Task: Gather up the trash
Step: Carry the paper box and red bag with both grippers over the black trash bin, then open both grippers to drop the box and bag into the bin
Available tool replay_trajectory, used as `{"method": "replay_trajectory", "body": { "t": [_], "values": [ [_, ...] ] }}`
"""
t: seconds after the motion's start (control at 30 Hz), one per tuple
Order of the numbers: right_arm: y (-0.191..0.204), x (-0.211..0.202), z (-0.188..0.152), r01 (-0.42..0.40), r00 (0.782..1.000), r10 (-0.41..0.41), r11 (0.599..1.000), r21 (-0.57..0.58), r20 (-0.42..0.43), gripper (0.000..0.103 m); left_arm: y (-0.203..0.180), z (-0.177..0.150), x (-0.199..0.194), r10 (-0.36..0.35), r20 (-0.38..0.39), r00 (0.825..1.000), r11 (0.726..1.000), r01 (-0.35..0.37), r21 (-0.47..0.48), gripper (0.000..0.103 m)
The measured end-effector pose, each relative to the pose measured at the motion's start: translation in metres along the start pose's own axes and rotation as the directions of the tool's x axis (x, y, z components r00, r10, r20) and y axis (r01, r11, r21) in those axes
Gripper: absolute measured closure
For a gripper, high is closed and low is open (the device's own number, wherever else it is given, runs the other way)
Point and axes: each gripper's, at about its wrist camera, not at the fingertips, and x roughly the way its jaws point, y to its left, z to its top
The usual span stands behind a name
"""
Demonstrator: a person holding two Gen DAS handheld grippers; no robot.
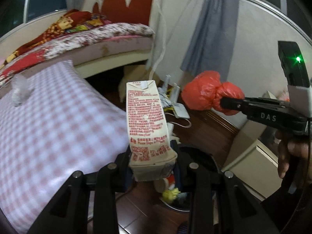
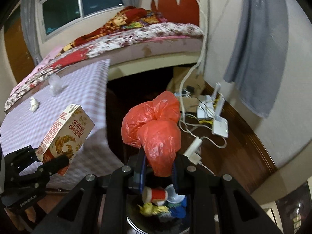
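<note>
My left gripper [image 1: 153,161] is shut on a cream milk carton [image 1: 146,120] with red print, held above the trash bin [image 1: 175,204]. The carton also shows at the left of the right wrist view [image 2: 64,134]. My right gripper [image 2: 159,167] is shut on a crumpled red plastic bag [image 2: 154,128], also held above the bin [image 2: 156,220]. The bag shows at the right of the left wrist view [image 1: 210,95]. The bin holds a red and white cup [image 2: 156,194] and yellow and blue scraps. Two crumpled tissues [image 2: 34,104] lie on the checked cloth [image 2: 81,97].
A table under a pink checked cloth [image 1: 48,117] stands at left, a bed [image 2: 136,35] behind it. White routers and cables [image 2: 212,113] lie on the dark wood floor. A grey towel [image 2: 259,48] hangs on the wall. A cream cabinet [image 1: 251,159] stands at right.
</note>
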Motion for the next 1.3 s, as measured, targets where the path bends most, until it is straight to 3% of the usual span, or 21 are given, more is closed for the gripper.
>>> {"method": "replay_trajectory", "body": {
  "t": [0.2, 0.43, 0.57, 0.7, 1.0, 1.03, 1.07, 1.1, 1.13, 1.3],
  "values": [
    [-0.033, 0.007, -0.028, 0.024, 0.998, -0.022, 0.999, 0.04, -0.056, 0.08, -0.037, -0.015, 0.018, -0.063, -0.061, 0.996, 0.997, 0.066, 0.051, 0.068],
    [-0.052, 0.023, -0.063, 0.009, 0.987, -0.002, 0.999, 0.04, -0.159, 0.08, -0.05, -0.034, 0.051, -0.105, -0.164, 0.981, 0.993, 0.113, 0.041, 0.068],
    [-0.051, 0.042, -0.082, -0.015, 0.97, 0.016, 1.0, 0.008, -0.243, 0.08, -0.054, -0.046, 0.071, -0.126, -0.235, 0.964, 0.989, 0.14, 0.04, 0.068],
    [-0.044, 0.06, -0.093, 0.001, 0.951, -0.02, 0.998, -0.06, -0.308, 0.08, -0.059, -0.058, 0.086, -0.124, -0.284, 0.951, 0.989, 0.142, 0.042, 0.068],
    [-0.044, 0.088, -0.107, -0.054, 0.918, 0.032, 0.998, -0.044, -0.394, 0.08, -0.064, -0.07, 0.115, -0.155, -0.371, 0.916, 0.984, 0.177, 0.026, 0.065],
    [-0.046, 0.091, -0.109, -0.051, 0.915, 0.032, 0.998, -0.035, -0.403, 0.073, -0.062, -0.072, 0.117, -0.147, -0.374, 0.915, 0.985, 0.17, 0.027, 0.06],
    [-0.05, 0.096, -0.111, -0.027, 0.909, 0.013, 0.999, -0.029, -0.417, 0.047, -0.062, -0.073, 0.117, -0.113, -0.368, 0.923, 0.99, 0.137, 0.04, 0.033],
    [-0.054, 0.101, -0.113, 0.009, 0.9, -0.021, 1.0, -0.03, -0.435, 0.029, -0.061, -0.075, 0.116, -0.069, -0.352, 0.934, 0.994, 0.095, 0.057, 0.011],
    [-0.058, 0.103, -0.116, 0.027, 0.893, -0.037, 0.999, -0.031, -0.448, 0.005, -0.059, -0.075, 0.113, -0.041, -0.333, 0.942, 0.995, 0.068, 0.067, 0.006],
    [-0.076, 0.109, -0.121, 0.104, 0.863, -0.092, 0.995, -0.005, -0.497, 0.002, -0.046, -0.078, 0.111, 0.01, -0.327, 0.945, 0.998, 0.01, 0.059, 0.001]
  ]
}}
